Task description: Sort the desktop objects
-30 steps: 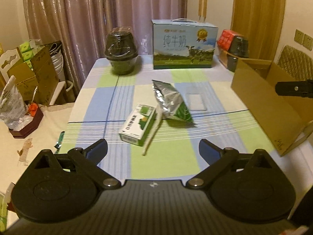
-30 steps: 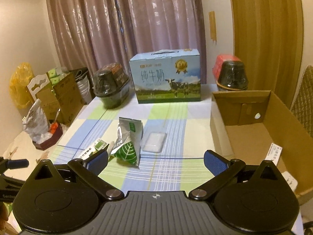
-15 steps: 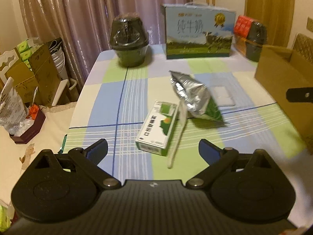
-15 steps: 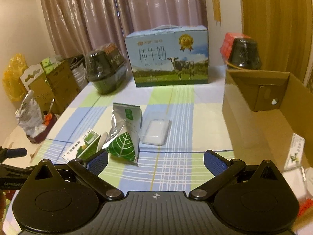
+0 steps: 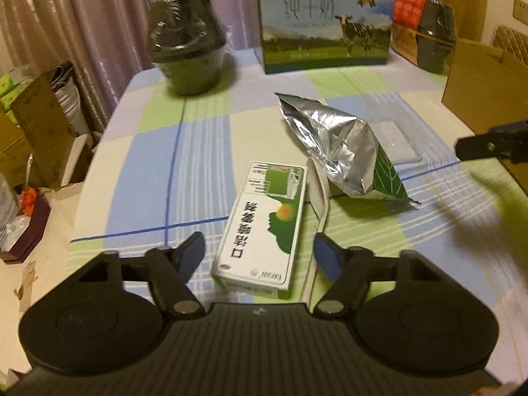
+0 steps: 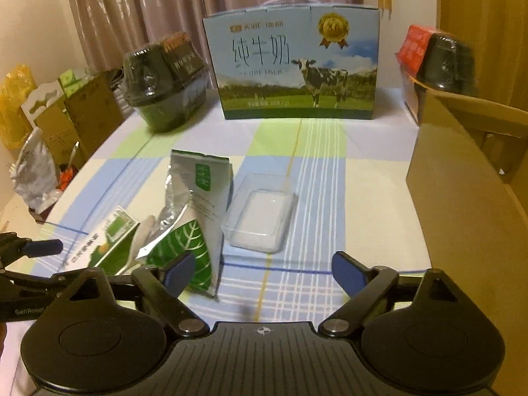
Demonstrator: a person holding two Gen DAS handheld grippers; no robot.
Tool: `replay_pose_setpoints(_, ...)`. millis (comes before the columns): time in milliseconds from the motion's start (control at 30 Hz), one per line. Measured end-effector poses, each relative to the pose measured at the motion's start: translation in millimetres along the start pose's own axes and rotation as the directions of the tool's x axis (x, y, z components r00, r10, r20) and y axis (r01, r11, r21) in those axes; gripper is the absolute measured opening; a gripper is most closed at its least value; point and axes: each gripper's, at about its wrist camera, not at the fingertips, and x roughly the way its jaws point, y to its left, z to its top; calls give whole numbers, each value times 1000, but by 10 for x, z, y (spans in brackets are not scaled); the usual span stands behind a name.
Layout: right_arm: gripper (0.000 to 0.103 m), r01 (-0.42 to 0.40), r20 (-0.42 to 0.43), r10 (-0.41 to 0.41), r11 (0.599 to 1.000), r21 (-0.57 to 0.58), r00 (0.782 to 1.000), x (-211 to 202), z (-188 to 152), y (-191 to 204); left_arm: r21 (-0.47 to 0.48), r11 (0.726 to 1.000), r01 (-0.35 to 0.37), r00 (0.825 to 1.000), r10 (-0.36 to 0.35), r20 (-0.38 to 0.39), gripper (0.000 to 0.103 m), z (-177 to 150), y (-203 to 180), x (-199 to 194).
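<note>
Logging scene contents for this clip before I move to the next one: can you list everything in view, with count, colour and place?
white-and-green rectangular carton: one, lying flat between the left gripper's fingers, untouched
white plastic spoon: one, along the carton's right side
silver-and-green foil pouch: one, table centre
clear plastic tray: one, right of the pouch
blue-and-green milk case: one, far table edge
dark wrapped bowl stacks: two, far left and far right
brown cardboard box: one, open, right table edge
checked tablecloth: blue, green, white
pink curtain: behind the table
left gripper: black, blue pads, closing
right gripper: same, closing, nothing between its fingers
</note>
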Motion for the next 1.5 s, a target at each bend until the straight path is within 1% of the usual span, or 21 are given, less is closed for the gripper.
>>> replay_pose_setpoints(67, 84, -1, -4, 1, 1000, 4, 1000, 94, 27, -23, 17, 1000, 11, 1000, -11, -10, 63, 16, -23, 79)
replay_pose_setpoints(100, 84, 2, -7, -2, 1000, 4, 1000, 139, 36, -33, 27, 1000, 9, 1000, -8, -11, 63, 24, -34, 111)
replay_pose_setpoints(167, 83, 6, -14, -6, 1000, 0, 1000, 230, 51, -45, 42, 999, -4, 1000, 4, -14, 59, 38, -45, 161)
replay_pose_setpoints(200, 83, 9, -19, -9, 1000, -2, 1000, 273, 56, -47, 38, 999, -4, 1000, 5, -18, 59, 43, -37, 188)
replay_pose_setpoints(233, 83, 9, -24, -9, 1000, -3, 1000, 318, 68, -52, 31, 1000, -2, 1000, 2, -22, 55, 43, -25, 208)
replay_pose_setpoints(300, 83, 9, -29, -9, 1000, -1, 1000, 388, 86, -54, 13, 1000, 6, 1000, -5, -27, 54, 45, 6, 240)
replay_pose_setpoints(433, 83, 9, -33, -9, 1000, -5, 999, 513, 114, -37, -43, 999, -3, 999, 2, -33, 53, 62, 58, 271)
replay_pose_setpoints(533, 83, 9, -37, -9, 1000, 4, 999, 603, 125, -28, -145, 989, -31, 999, 25, -45, 53, 100, 87, 281)
replay_pose_setpoints(633, 83, 20, -34, -20, 1000, 9, 999, 686, 148, -13, -202, 979, -36, 998, 26, -48, 51, 132, 77, 286)
replay_pose_setpoints(767, 83, 31, -34, -31, 999, 10, 999, 798, 182, -4, -170, 984, -50, 998, 41, -53, 51, 122, -16, 319)
replay_pose_setpoints(967, 83, 44, -41, -43, 999, 9, 998, 958, 201, 5, -180, 983, -44, 998, 34, -55, 52, 91, 7, 362)
replay_pose_setpoints(1000, 78, 45, -44, -44, 999, 17, 998, 979, 198, -10, -177, 983, -45, 998, 36, -53, 52, 87, 2, 366)
replay_pose_setpoints(1033, 66, 47, -46, -46, 999, 19, 998, 986, 187, -18, -172, 984, -42, 998, 33, -54, 52, 85, -4, 372)
replay_pose_setpoints(1067, 58, 59, -38, -58, 998, 11, 998, 976, 180, -17, -165, 985, -40, 998, 32, -54, 52, 83, -10, 373)
replay_pose_setpoints(1100, 55, 71, -36, -71, 997, -5, 997, 966, 178, -14, -160, 986, -41, 998, 33, -53, 51, 82, -16, 372)
replay_pose_setpoints(1167, 54, 63, -45, -62, 998, 7, 997, 945, 179, -52, -155, 987, -44, 998, 36, -55, 51, 83, -22, 367)
replay_pose_setpoints(1300, 54, 80, -61, -79, 997, 13, 995, 837, 125, -103, -159, 986, -51, 997, 41, -62, 51, 65, -21, 334)
replay_pose_setpoints(1500, 54, 81, -75, -78, 996, 37, 994, 482, 6, -116, -149, 987, -61, 997, 52, -63, 51, -36, -52, 102)
